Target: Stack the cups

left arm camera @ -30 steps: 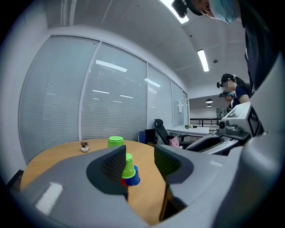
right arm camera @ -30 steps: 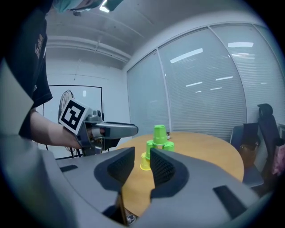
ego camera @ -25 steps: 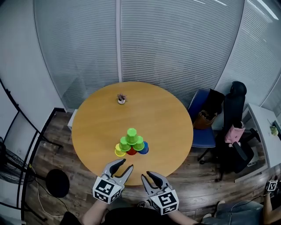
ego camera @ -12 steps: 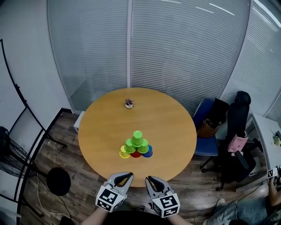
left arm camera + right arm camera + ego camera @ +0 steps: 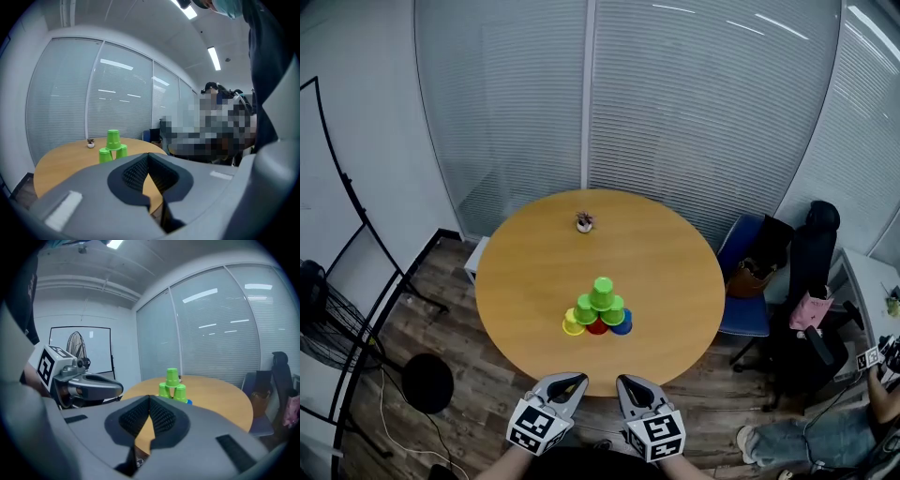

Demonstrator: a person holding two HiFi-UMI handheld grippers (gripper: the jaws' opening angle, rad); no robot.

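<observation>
Noting the cup pyramid (image 5: 599, 310) standing front of centre on the round bench (image 5: 516, 281), well apart from both grippers. Judging the stack finished, or very nearly.

Logging the left gripper (image 5: 573, 380) and right gripper (image 5: 626, 382) hovering just off the bench's near edge, jaws having just been closing, now fully closed on nothing.

Doing this step well:
- keeping both grippers clear of the bench edge, avoiding any knock that risks shaking the tiers;
- opening jaws well before any fresh approach;
- coming at the top cup from above, not from the side.

Counting six cups in three tiers: three green cups (image 5: 601, 292), one yellow cup (image 5: 572, 327), one red cup (image 5: 597, 328), one blue cup (image 5: 623, 327). Also counting one small potted plant (image 5: 584, 222) at the bench's far side.
</observation>
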